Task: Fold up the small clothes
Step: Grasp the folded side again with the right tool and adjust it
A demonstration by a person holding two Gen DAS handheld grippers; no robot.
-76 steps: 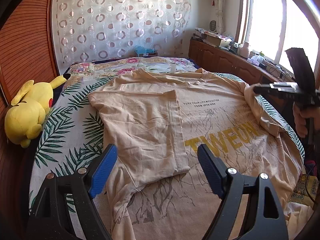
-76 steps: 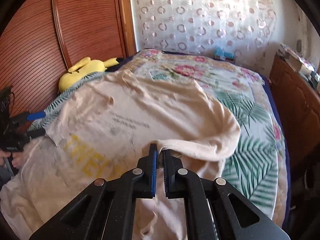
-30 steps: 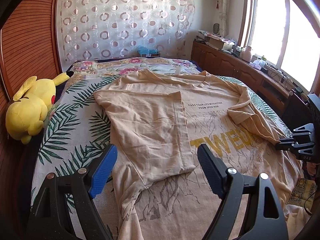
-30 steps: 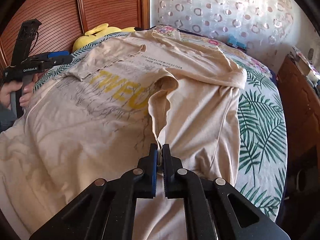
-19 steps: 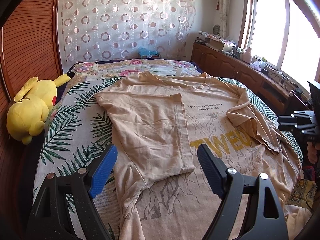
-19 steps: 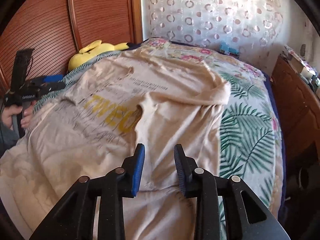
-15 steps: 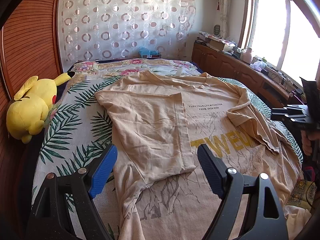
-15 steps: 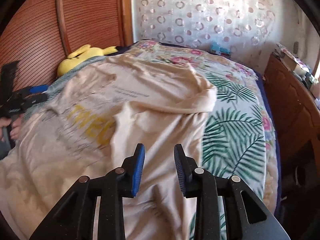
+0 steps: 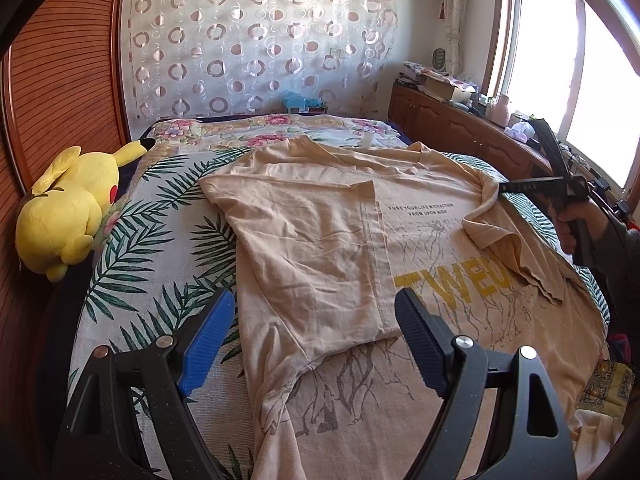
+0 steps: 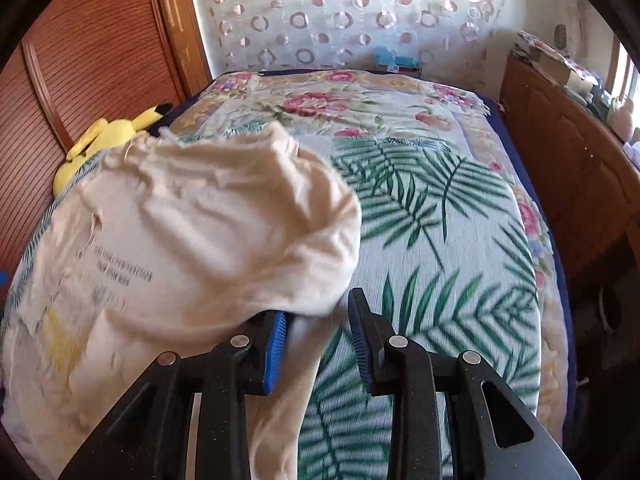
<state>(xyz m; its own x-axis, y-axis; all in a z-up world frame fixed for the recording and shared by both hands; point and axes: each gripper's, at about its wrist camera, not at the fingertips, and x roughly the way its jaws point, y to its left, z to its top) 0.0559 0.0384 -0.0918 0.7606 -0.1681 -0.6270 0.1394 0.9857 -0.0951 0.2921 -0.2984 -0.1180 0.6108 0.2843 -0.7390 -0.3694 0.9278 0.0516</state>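
Two open grippers: our left gripper (image 9: pixel 310 336) spreads wide, holding nothing; our right gripper (image 10: pixel 318 332) gapes beside the beige cotton T-shirt (image 9: pixel 320 240), printed "TWEU", lying rumpled on the palm-leaf bedspread (image 9: pixel 160 248).

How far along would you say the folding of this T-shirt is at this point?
Early to midway. Done: one side of the beige T-shirt is already folded over its printed front, and the opposite sleeve lies flipped inward, rumpled. In hand: nothing; the left gripper and right gripper are both open, the right at the shirt's edge. Left: tidying that side and folding lengthwise.
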